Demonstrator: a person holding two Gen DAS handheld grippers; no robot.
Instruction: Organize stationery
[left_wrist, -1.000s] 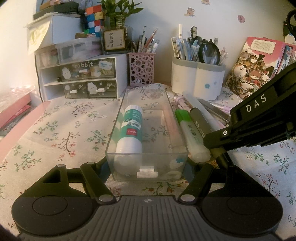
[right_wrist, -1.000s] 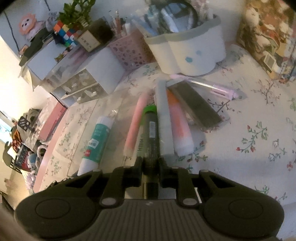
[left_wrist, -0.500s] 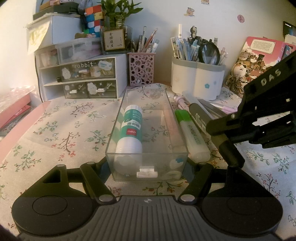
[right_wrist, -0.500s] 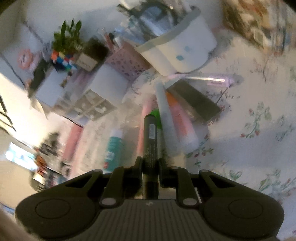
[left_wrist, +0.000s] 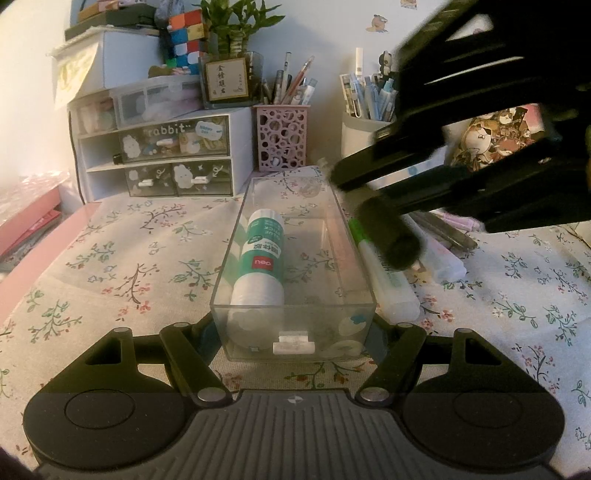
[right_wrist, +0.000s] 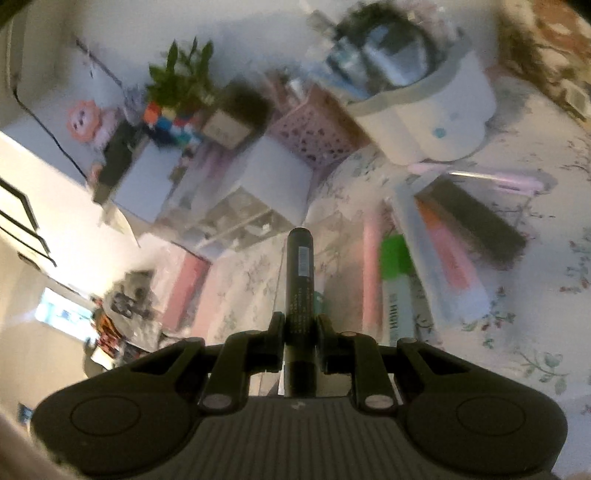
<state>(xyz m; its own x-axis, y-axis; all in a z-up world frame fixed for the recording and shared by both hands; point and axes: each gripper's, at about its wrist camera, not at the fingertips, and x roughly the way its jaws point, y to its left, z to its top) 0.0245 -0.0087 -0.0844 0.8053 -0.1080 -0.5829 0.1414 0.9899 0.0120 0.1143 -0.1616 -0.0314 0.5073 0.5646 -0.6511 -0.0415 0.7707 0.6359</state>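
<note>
A clear plastic box stands on the floral tablecloth with a green-and-white glue stick lying in it. My left gripper is shut on the box's near end. My right gripper is shut on a black marker and holds it in the air; in the left wrist view the marker hangs just right of the box's far half. A green highlighter and other pens lie to the right of the box.
A white drawer unit, a pink pen cup and a white pen holder stand at the back. A pile of highlighters and markers lies right of the box. Pink books lie at the left.
My right gripper has lifted the black marker off the pile and carried it up and left toward the box. The left gripper and box have not moved.
</note>
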